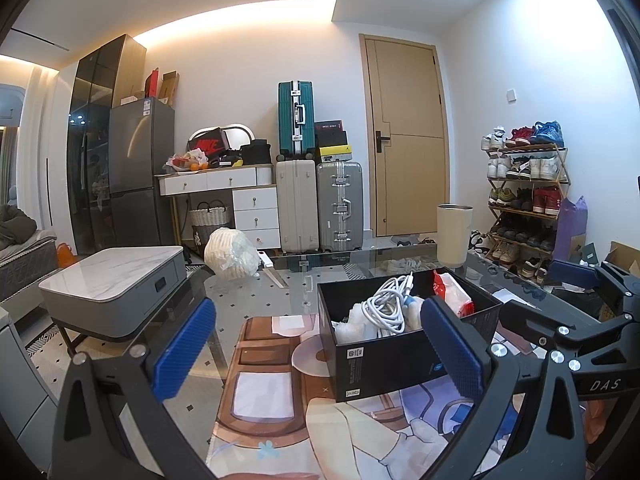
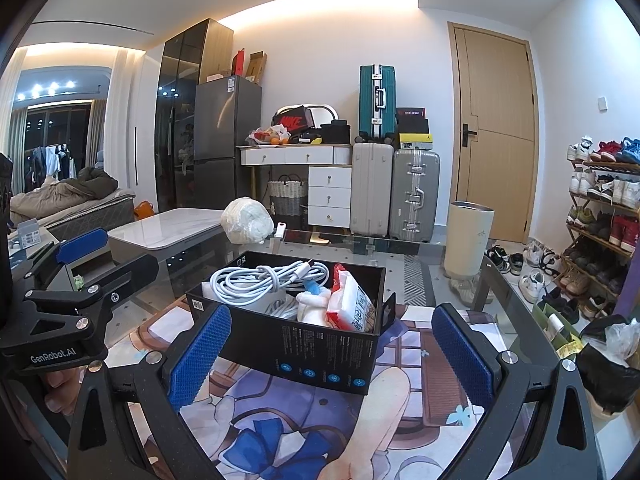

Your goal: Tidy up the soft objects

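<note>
Black open cardboard box (image 2: pixel 316 320) on the glass tabletop (image 2: pixel 420 252), holding the coiled white cable (image 2: pixel 264 278) and red-and-white soft packet (image 2: pixel 350 300), dead ahead of right gripper (image 2: pixel 330 356), long axis slanting left-to-right; left gripper (image 1: pixel 320 348) offset leftward; both fingers spread, empty

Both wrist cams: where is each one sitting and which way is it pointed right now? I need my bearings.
Left wrist: on the left gripper, open, facing the black box from its left; the right gripper shows at right.
Right wrist: on the right gripper, open, facing the box head-on; the left gripper and fingertips of a hand show at left.
Shared: box, white cable, glass table, far-wall suitcases.
</note>
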Available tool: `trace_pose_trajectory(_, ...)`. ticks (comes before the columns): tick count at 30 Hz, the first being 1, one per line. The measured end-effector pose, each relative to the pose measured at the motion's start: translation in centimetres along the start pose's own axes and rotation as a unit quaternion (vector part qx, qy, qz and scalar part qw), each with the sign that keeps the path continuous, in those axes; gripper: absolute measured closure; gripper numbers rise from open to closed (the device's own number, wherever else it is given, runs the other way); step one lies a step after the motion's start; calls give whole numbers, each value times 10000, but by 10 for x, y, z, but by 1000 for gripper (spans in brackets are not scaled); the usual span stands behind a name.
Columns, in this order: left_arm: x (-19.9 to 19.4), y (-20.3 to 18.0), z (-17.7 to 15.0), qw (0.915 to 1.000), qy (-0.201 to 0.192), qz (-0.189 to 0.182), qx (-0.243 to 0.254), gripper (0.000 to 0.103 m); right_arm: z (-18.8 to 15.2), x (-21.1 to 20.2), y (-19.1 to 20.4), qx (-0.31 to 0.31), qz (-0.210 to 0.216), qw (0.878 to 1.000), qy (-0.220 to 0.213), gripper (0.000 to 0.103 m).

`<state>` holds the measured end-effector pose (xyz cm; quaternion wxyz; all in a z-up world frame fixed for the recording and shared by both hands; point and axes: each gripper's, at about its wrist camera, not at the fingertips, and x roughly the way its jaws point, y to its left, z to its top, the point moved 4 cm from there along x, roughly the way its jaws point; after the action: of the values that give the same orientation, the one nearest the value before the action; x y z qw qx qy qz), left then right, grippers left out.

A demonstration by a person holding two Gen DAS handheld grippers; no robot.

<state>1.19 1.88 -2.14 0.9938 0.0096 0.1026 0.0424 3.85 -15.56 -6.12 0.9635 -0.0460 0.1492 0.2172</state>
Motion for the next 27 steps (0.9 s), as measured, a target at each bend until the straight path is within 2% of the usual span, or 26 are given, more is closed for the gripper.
trace_pose_trajectory(27, 0, -4, -1, 10000, 15, -43, 45, 0, -2, 0, 1, -14, 5, 10000, -5, 1)
